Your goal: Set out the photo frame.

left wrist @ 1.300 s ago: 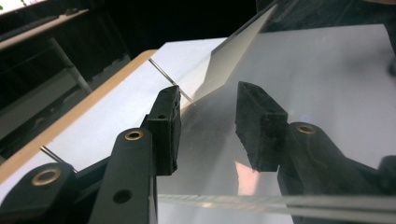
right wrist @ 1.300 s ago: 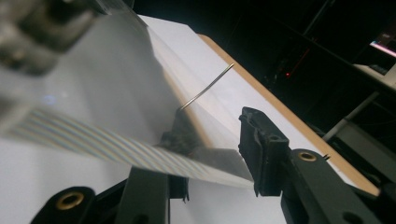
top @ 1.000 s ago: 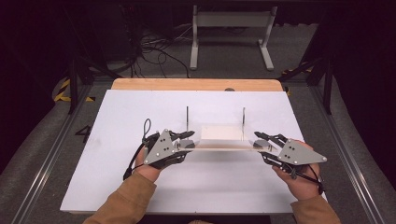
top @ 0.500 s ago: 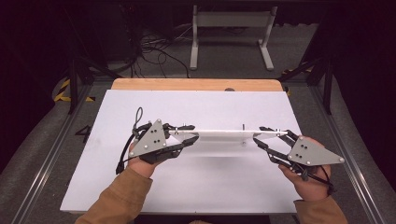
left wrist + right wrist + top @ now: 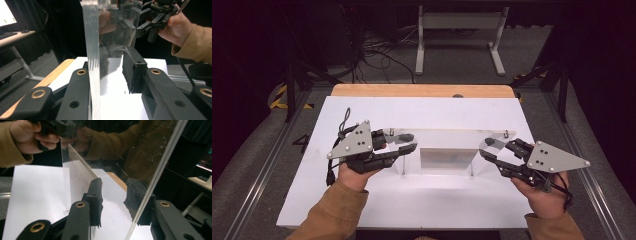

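A clear acrylic piece (image 5: 447, 134) hangs just above the white table, a long pane with a frosted block under its middle. My left gripper (image 5: 409, 142) holds its left end and my right gripper (image 5: 486, 148) its right end. In the left gripper view the pane's thick edge (image 5: 91, 37) stands upright between my jaws (image 5: 107, 75), against the left one. The right gripper (image 5: 150, 22) and its hand show beyond it. In the right gripper view the pane (image 5: 162, 162) slants in front of the right pad of my gripper (image 5: 115, 195), and a thinner sheet (image 5: 80, 165) meets the left pad.
The white tabletop (image 5: 412, 205) has a wooden strip (image 5: 422, 90) along its far edge. Behind it on the floor are a white metal stand (image 5: 457, 20) and loose cables (image 5: 377, 50). Metal rails (image 5: 257, 175) run along both sides of the table.
The acrylic piece has been turned and lifted: its two thin posts pointed up a second ago and now hang below the pane. Both hands moved apart and nearer the person.
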### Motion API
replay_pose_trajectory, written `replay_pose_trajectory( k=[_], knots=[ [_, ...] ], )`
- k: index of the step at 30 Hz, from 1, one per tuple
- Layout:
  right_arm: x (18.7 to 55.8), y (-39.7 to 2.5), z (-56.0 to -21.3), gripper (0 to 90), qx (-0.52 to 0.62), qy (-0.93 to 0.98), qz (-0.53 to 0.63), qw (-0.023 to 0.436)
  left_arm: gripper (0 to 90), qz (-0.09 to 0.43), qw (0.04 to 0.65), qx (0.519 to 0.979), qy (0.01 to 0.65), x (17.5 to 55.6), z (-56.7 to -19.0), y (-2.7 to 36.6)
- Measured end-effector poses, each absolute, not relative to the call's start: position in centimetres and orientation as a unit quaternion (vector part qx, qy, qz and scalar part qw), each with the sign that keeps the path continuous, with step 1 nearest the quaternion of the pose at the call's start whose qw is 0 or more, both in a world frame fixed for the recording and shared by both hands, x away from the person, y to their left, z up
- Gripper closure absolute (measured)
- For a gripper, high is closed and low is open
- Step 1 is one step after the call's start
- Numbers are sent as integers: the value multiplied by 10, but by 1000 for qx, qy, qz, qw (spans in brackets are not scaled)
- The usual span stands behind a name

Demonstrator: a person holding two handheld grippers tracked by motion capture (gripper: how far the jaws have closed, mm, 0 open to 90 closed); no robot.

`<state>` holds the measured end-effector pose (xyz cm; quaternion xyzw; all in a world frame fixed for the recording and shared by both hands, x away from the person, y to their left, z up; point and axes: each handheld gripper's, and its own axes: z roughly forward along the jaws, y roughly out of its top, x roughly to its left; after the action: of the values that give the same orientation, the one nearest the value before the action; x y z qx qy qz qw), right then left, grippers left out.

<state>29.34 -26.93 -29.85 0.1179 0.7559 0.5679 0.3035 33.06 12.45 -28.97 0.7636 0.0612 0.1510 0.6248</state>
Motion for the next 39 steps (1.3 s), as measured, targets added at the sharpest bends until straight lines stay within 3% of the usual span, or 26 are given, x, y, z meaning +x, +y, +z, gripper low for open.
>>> replay_pose_trajectory(
  k=[12, 18, 24, 39],
  knots=[
    [307, -271, -300, 608, 126, 746, 586, 290, 651, 169, 631, 752, 90, 337, -293, 123],
    [318, -269, -302, 534, 134, 741, 586, 299, 458, 178, 629, 747, 122, 343, -300, 126],
    [336, -266, -306, 437, 159, 737, 590, 290, 382, 178, 623, 747, 152, 351, -312, 128],
    [358, -268, -315, 381, 204, 738, 577, 285, 360, 137, 610, 756, 191, 376, -332, 136]
  ],
)
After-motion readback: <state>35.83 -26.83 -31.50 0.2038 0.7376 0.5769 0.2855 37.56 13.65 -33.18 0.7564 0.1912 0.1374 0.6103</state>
